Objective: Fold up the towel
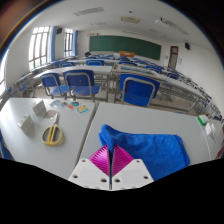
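A blue towel [150, 146] lies spread on the white table [75, 128], just ahead of my fingers and reaching off to the right. My gripper [111, 160] sits at the towel's near left edge. Its two magenta pads [100, 160] meet with no visible gap between them. A bit of the towel's near edge appears to lie at the fingertips, but I cannot tell whether cloth is pinched between the pads.
A roll of yellow tape [53, 135], a small white box [27, 124] and other small items lie on the table to the left. Rows of desks with blue chairs [136, 90] stand beyond the table. A green chalkboard [125, 45] hangs on the far wall.
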Available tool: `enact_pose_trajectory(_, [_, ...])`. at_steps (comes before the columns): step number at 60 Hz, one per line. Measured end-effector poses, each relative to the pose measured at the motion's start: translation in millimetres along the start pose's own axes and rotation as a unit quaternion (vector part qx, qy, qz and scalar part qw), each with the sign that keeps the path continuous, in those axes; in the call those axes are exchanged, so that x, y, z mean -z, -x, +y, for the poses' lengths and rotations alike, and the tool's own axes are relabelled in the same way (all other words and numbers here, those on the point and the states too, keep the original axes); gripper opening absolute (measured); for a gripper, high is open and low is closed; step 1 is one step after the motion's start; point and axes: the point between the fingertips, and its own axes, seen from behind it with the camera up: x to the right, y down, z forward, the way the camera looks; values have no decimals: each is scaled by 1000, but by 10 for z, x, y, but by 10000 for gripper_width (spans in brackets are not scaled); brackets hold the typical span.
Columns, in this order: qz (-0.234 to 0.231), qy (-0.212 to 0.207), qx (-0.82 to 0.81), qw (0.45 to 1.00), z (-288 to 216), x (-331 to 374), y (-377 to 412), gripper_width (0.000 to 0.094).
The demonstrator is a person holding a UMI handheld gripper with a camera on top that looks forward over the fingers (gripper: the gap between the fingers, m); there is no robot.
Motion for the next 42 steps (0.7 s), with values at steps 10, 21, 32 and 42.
enact_pose_trajectory(10, [-84, -51, -57, 994, -765, 489, 122, 13])
enact_pose_trajectory(21, [-64, -43, -89, 993, -844, 481, -766, 30])
enact_pose_trajectory(32, [-19, 22, -63, 998, -214, 169, -1469, 729])
enact_pose_trajectory(42, [-7, 13, -51, 999, -186, 448, -1672, 850])
